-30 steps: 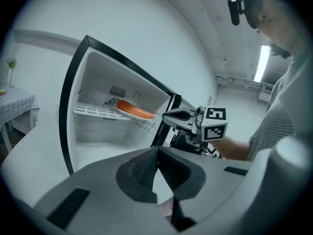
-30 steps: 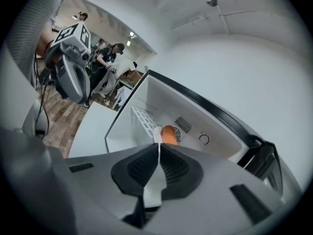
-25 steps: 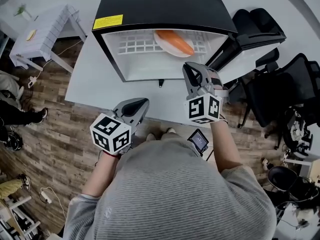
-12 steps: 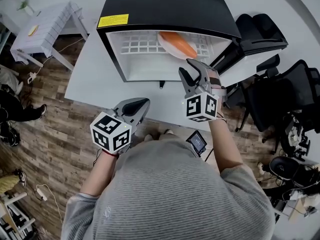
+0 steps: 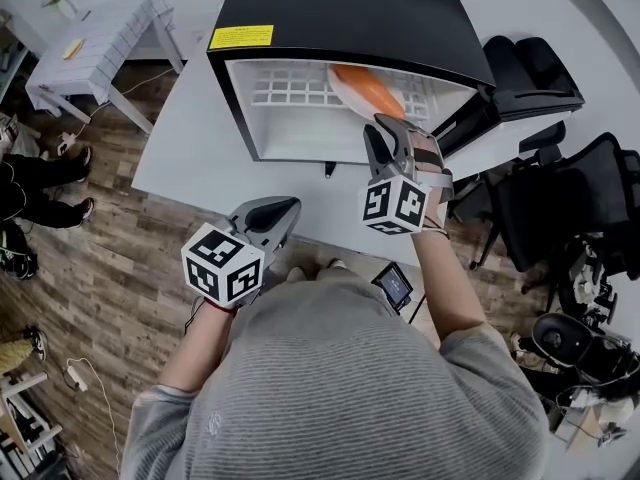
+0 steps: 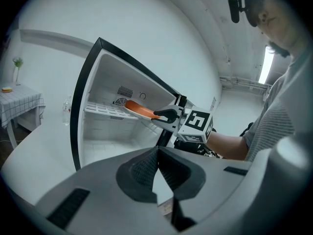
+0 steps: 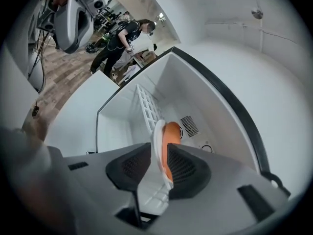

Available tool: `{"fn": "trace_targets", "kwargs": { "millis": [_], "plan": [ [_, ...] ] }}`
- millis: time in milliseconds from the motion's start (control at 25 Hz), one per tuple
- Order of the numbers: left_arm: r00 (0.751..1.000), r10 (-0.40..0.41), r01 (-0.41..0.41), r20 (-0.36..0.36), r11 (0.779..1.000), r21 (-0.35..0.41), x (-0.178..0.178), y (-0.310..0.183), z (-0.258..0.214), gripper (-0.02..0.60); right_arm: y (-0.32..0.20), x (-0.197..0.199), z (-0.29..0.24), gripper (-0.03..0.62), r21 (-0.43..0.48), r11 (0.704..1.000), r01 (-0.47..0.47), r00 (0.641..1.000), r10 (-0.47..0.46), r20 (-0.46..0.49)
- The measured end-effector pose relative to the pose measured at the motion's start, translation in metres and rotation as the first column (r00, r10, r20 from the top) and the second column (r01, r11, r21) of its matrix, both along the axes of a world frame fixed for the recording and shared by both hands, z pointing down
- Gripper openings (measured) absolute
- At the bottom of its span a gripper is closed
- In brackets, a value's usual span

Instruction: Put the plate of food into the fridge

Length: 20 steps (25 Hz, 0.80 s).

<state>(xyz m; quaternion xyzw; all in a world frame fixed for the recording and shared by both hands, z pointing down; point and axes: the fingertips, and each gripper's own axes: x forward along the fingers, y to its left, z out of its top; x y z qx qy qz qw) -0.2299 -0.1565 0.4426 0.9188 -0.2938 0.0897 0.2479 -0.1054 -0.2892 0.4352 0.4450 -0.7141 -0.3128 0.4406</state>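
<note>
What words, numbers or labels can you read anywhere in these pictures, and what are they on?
No text is legible anywhere.
Yellow label on top of the fridge: print too small to read.
Left cube and right cube: only black-and-white square patterns, no words or numbers.
Small screen by the person's waist: too small to read.

**No Wording Showing Legibly**

A yellow label (image 5: 241, 37) is sitting on the fridge (image 5: 350, 8) top, its print showing too small to read. The left cube (image 5: 222, 265) and right cube (image 5: 397, 205) are displaying only black-and-white square patterns.
</note>
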Motion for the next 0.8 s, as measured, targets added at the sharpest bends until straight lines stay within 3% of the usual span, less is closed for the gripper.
{"fn": "trace_targets", "kwargs": {
  "millis": [800],
  "plan": [
    [1.0, -0.015, 0.015, -0.003, 1.0, -0.007, -0.008, 0.002, 0.002, 0.011, -0.007, 0.008, 0.013, 0.035, -0.034, 0.999, -0.016, 0.994, 0.013, -0.11]
  ]
}}
